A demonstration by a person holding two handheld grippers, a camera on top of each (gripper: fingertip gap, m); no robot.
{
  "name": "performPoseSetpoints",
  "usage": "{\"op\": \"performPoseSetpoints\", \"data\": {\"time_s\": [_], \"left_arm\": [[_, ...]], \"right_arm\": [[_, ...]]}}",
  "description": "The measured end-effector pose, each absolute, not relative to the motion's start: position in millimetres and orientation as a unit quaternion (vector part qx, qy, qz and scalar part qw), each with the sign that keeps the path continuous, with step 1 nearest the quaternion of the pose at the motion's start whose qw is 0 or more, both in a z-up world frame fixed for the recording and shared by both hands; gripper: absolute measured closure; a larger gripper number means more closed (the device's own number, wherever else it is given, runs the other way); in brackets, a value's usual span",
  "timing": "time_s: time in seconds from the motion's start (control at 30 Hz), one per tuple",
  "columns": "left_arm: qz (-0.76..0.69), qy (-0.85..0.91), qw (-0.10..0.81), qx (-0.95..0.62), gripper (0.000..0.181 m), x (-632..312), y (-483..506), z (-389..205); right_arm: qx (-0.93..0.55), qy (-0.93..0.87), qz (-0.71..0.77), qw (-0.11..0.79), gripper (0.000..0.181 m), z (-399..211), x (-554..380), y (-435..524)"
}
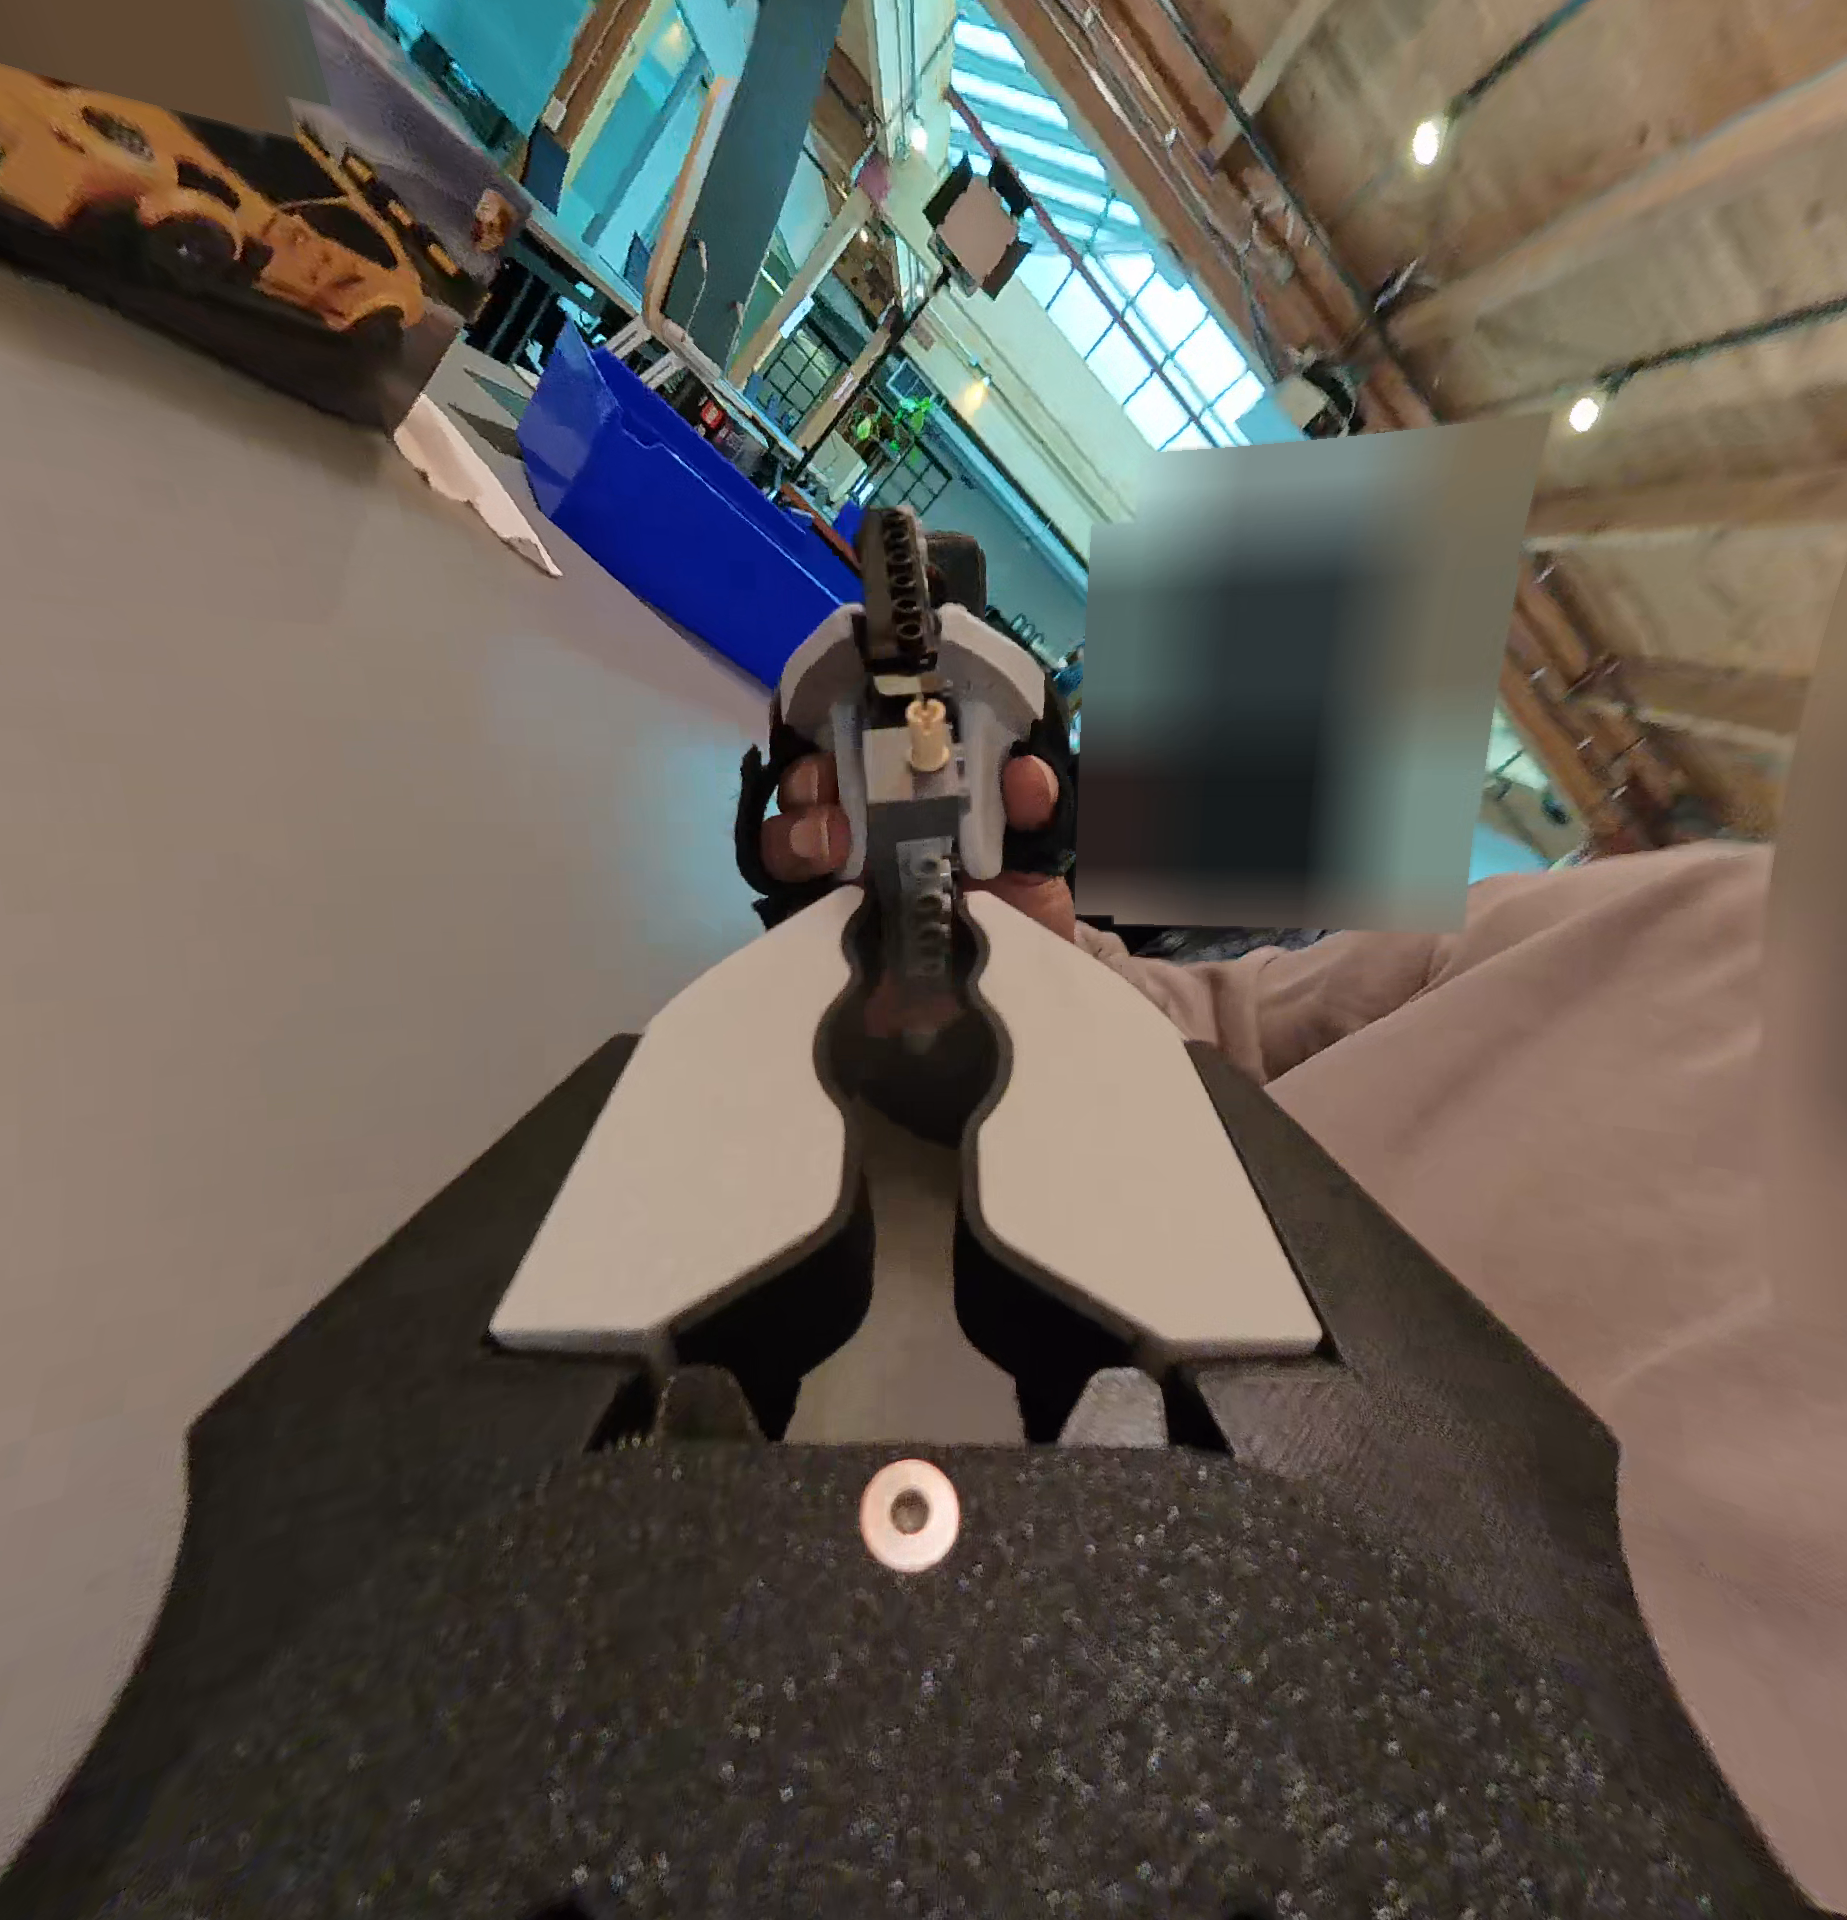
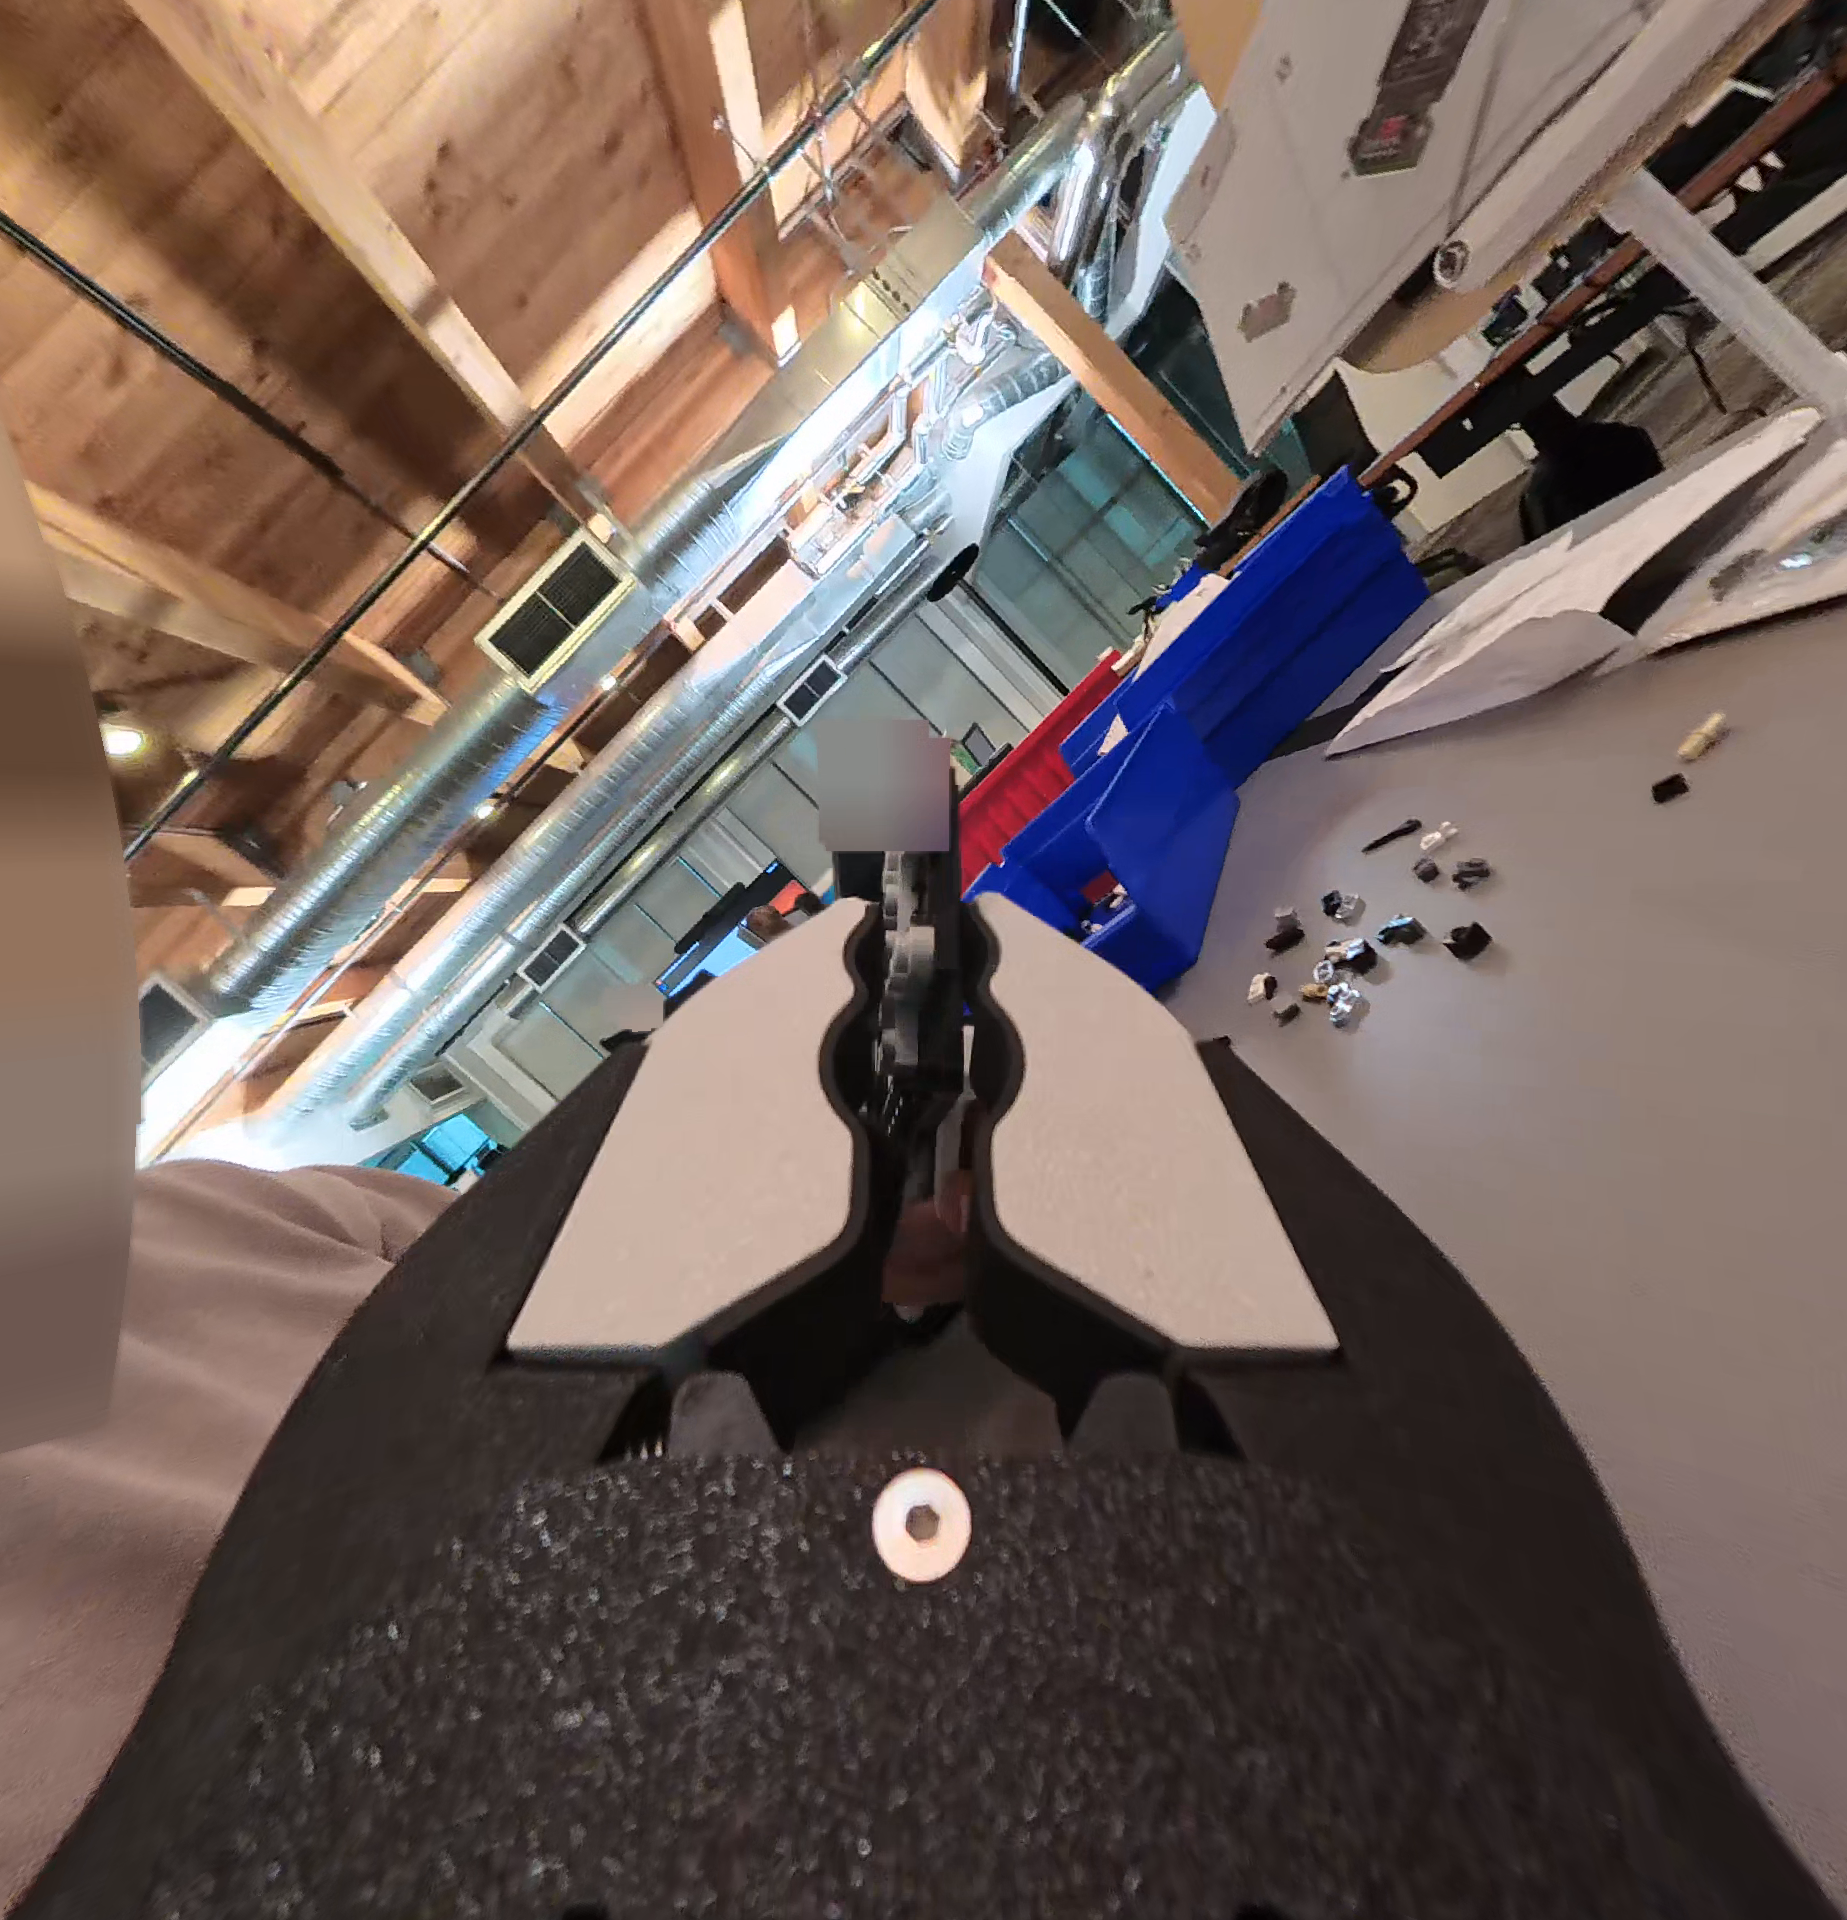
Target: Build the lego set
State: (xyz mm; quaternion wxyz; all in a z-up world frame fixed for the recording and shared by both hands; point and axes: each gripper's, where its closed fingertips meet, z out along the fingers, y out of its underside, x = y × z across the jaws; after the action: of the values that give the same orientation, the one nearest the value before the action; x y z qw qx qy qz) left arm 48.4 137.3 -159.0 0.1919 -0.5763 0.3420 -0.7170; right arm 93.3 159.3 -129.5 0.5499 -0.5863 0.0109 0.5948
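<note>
Lego assembly, a narrow stack of black and grey holed beams with a cream peg sticking out, sits at the centre of the left wrist view, held up in the air between both tools. The left gripper, with white fingers on a black body, is pinched on the grey lower end of the assembly, which pokes out just past its tips. Facing it from the far side, the right gripper clamps the black upper end, with a gloved hand wrapped behind it. At upper left, a dark box printed with a yellow car lies on the grey table, and a blue plastic bin stands beside it.

In the right wrist view, the right gripper is closed on the same assembly, seen edge-on between its white fingers at mid-frame. Loose small pieces lie scattered at right on the table, well apart, near blue bins.

Judging by this, the step is seating or adjusting a joint. It calls for keeping both grips firm and aligned and pushing straight along the beam, so nothing twists or pops free.
</note>
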Motion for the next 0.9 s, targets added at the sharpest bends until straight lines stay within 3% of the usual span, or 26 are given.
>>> {"op": "performPoseSetpoints", "data": {"time_s": [0.13, 0.23, 0.43, 0.7, 0.9], "left_arm": [[-0.748, 0.282, 0.117, -0.589, 0.169, 45, 144, -160], [-0.776, 0.239, 0.054, -0.582, 0.169, 43, 141, -156], [-0.771, 0.244, 0.022, -0.589, 0.169, 43, 136, -159], [-0.73, 0.273, 0.014, -0.627, 0.169, 44, 131, -179], [-0.717, 0.275, 0.011, -0.64, 0.169, 45, 130, -186]], "right_arm": [[-0.606, 0.0, 0.595, 0.527, 0.167, -135, 91, 161], [-0.614, -0.05, 0.557, 0.557, 0.156, -127, 97, 159], [-0.66, -0.297, 0.286, 0.628, 0.125, -111, 116, 148], [-0.679, -0.601, 0.088, 0.413, 0.1, -170, 86, 138], [-0.665, -0.658, 0.025, 0.353, 0.117, -198, 80, 148]]}}
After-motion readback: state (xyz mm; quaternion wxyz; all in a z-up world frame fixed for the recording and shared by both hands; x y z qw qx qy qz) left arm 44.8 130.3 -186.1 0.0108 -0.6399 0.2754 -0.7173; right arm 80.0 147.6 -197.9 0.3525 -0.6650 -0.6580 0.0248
